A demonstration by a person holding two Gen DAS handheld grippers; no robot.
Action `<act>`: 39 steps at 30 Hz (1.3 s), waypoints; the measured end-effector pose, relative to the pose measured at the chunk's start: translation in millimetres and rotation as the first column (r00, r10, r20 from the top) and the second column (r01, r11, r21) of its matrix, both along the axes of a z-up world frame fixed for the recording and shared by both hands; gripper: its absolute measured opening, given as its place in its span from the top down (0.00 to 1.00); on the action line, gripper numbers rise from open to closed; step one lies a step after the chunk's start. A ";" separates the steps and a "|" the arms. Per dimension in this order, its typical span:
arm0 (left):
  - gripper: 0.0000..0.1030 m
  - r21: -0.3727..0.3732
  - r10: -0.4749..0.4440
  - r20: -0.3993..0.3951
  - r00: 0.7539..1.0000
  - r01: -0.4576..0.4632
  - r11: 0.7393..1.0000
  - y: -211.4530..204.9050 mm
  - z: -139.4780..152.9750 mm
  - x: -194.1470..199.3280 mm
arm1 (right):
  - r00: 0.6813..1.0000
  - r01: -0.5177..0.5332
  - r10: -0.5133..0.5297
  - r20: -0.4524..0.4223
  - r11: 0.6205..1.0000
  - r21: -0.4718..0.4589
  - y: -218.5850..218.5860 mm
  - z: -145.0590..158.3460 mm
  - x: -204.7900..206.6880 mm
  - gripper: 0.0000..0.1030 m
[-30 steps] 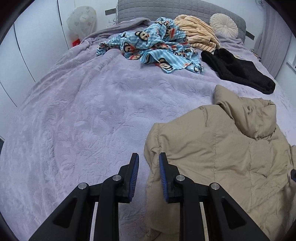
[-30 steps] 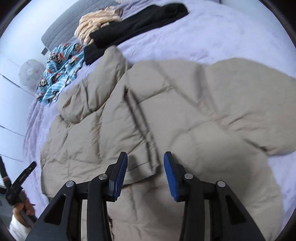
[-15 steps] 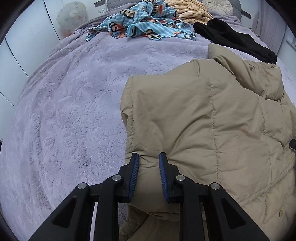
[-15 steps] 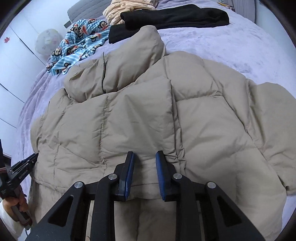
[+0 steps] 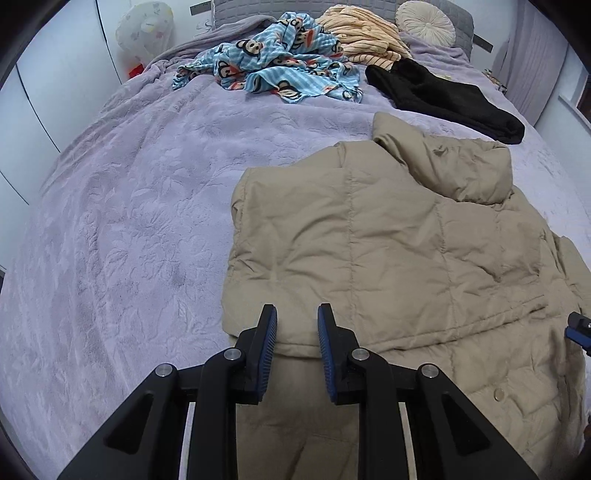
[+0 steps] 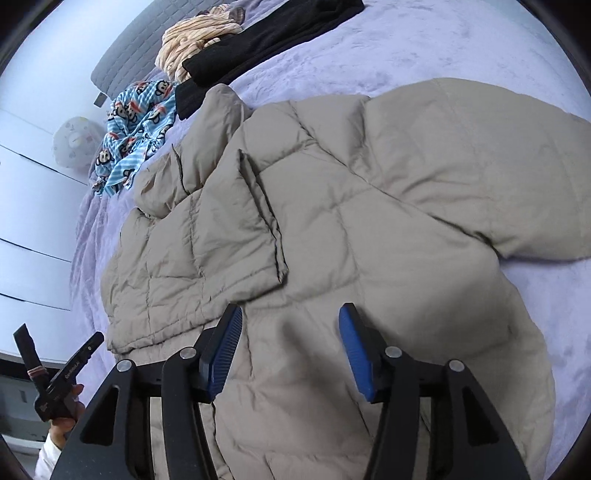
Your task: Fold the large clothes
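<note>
A beige puffer jacket (image 5: pixel 388 240) lies spread on the lilac bedspread (image 5: pixel 129 221). One panel of the jacket (image 6: pixel 236 229) is folded over its front. My left gripper (image 5: pixel 293 332) hovers over the jacket's near left edge, its blue pads a narrow gap apart with nothing pinched. My right gripper (image 6: pixel 291 339) hangs above the jacket's lower middle. Its jaws are opening wide and nothing is between them. In the right wrist view a hand holds the left gripper (image 6: pixel 62 376) at the bottom left. The right gripper's tip (image 5: pixel 580 328) shows at the right edge.
At the head of the bed lie a blue monkey-print cloth (image 5: pixel 280 66), an orange striped cloth (image 5: pixel 362 33), a black garment (image 5: pixel 443 96) and a round cushion (image 5: pixel 424 22). White wardrobe doors (image 5: pixel 44 92) line the left side.
The right jaws narrowed almost shut over the jacket's hem, then spread wide. The left gripper moved from the bedspread's side onto the jacket's edge, its gap unchanged.
</note>
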State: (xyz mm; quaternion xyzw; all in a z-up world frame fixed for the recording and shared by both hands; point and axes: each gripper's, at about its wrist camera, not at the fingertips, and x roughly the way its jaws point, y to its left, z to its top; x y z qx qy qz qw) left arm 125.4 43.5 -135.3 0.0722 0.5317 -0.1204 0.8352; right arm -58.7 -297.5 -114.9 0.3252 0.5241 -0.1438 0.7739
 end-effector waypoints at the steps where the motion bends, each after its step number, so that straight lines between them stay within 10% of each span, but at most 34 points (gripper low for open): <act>1: 0.58 -0.002 -0.005 -0.004 1.000 0.005 1.000 -3.5 2.1 -5.4 | 1.000 0.006 -0.006 -0.002 1.000 0.003 -0.8 1.1 -5.8 0.42; 3: 0.00 -0.001 -0.004 0.003 1.000 0.004 1.000 -9.1 7.1 -15.7 | 1.000 0.022 -0.022 -0.003 1.000 0.014 -3.8 3.1 -17.9 0.41; 11: 0.00 0.006 -0.049 -0.012 0.999 0.049 0.999 -46.4 15.4 -47.4 | 0.995 0.092 -0.093 0.023 0.994 0.064 -23.7 6.8 -61.5 0.34; 19: 0.00 0.037 -0.135 -0.079 0.988 0.139 0.990 -103.9 5.1 -68.5 | 0.962 0.227 -0.244 0.122 0.964 0.137 -71.2 16.3 -109.3 0.00; 26: 0.00 0.031 -0.228 -0.102 0.968 0.233 0.972 -158.3 0.6 -98.7 | 0.922 0.312 -0.361 0.142 0.908 0.280 -121.3 10.5 -143.5 0.00; 39: 0.00 -0.001 -0.293 -0.103 0.951 0.294 0.956 -219.6 8.8 -121.0 | 0.680 0.602 -0.711 0.180 0.681 0.417 -256.8 -8.3 -212.9 0.00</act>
